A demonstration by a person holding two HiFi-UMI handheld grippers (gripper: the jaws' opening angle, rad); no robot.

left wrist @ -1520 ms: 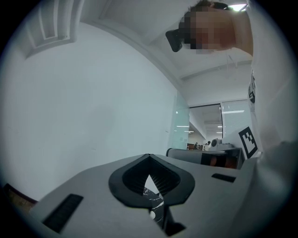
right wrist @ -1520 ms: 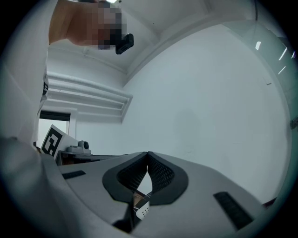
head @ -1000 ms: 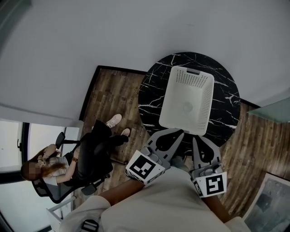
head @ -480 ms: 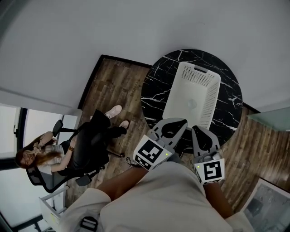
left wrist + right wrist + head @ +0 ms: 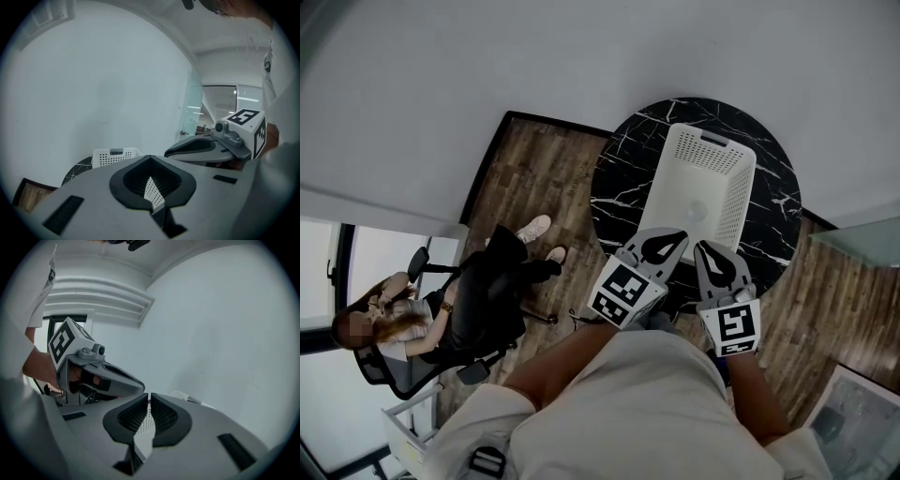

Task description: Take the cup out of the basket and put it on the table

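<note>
Pale and faint, the cup (image 5: 696,212) seems to sit on the floor of the white basket (image 5: 727,173) on the black marble bench (image 5: 623,164). The left gripper (image 5: 681,235) and right gripper (image 5: 704,247) hover at its near rim, fingers closed, empty. Next, probably: open one and reach in.

basket (image 5: 727,178) on table (image 5: 623,178) | cup (image 5: 697,213) in basket | left tongs (image 5: 679,236), right tongs (image 5: 705,247) before basket

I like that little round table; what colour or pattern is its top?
The table top is black with white marble-like veins, clearest in the head view.
</note>
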